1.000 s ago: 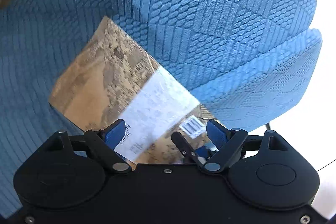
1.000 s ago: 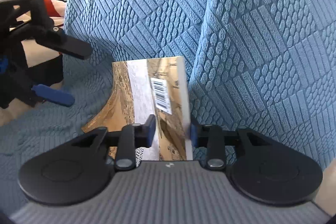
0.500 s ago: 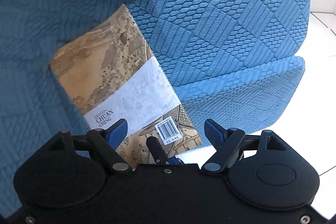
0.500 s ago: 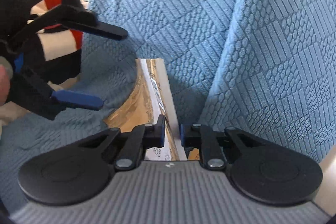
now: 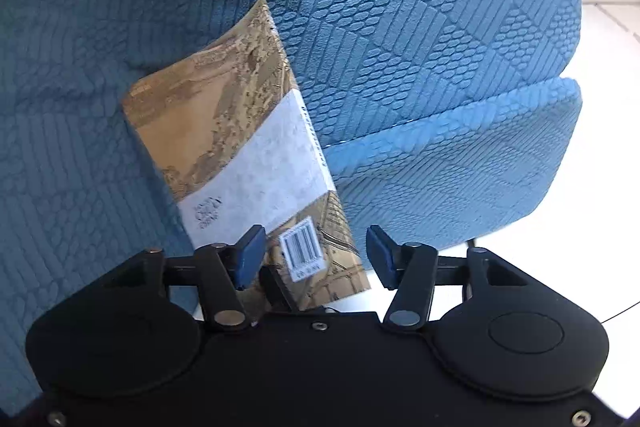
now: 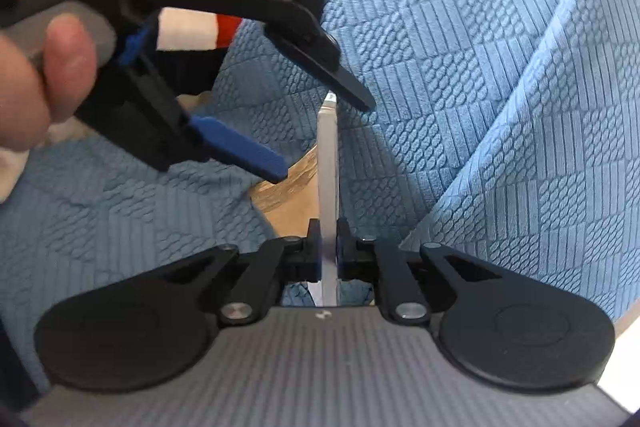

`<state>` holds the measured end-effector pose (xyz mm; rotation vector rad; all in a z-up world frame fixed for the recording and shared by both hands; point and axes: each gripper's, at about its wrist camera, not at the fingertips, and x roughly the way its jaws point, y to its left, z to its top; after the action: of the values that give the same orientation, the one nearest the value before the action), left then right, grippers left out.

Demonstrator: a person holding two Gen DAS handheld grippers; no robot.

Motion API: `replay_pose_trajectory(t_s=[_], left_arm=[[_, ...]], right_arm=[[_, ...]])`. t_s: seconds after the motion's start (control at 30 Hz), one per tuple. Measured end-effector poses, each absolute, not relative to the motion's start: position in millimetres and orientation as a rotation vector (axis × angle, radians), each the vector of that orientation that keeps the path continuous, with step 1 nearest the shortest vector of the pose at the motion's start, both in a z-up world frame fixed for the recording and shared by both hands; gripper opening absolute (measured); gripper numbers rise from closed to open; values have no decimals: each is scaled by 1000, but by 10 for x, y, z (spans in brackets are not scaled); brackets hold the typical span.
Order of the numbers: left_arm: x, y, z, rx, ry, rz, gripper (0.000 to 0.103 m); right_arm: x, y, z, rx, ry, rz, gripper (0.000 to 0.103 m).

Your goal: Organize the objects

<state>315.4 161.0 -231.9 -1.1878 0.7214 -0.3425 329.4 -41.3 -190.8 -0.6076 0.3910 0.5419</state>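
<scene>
A book with a tan painted cover, a white band and a barcode rests tilted on the blue sofa seat, leaning toward the armrest. In the right wrist view the book stands edge-on, and my right gripper is shut on its near edge. My left gripper has the book's barcode end between its jaws, which are closing; the blue pads stand clear of the cover. From the right wrist view, the left gripper reaches in from the upper left, one finger on each side of the book's edge.
The quilted blue sofa armrest and backrest rise close beside the book. White floor lies past the sofa's edge. A person's hand holds the left gripper. A red and white object lies behind it.
The right jaws closed onto the book while it turned from face-up to edge-on. The left gripper came closer over the book and its jaws narrowed around the barcode end.
</scene>
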Motion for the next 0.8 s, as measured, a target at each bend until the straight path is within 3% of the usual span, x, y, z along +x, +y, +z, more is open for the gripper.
replay_pose_trajectory(t_s=[0.27, 0.6, 0.8], left_arm=[[3069, 1610, -2351, -1143, 793, -308, 44], [2887, 1615, -2360, -1078, 852, -195, 15], [2788, 1615, -2305, -1013, 858, -119, 7]], right_arm=[[3122, -323, -2029, -715, 370, 591, 10], [2930, -285, -2130, -733, 385, 651, 19], [3059, -386, -1996, -555, 513, 697, 28]])
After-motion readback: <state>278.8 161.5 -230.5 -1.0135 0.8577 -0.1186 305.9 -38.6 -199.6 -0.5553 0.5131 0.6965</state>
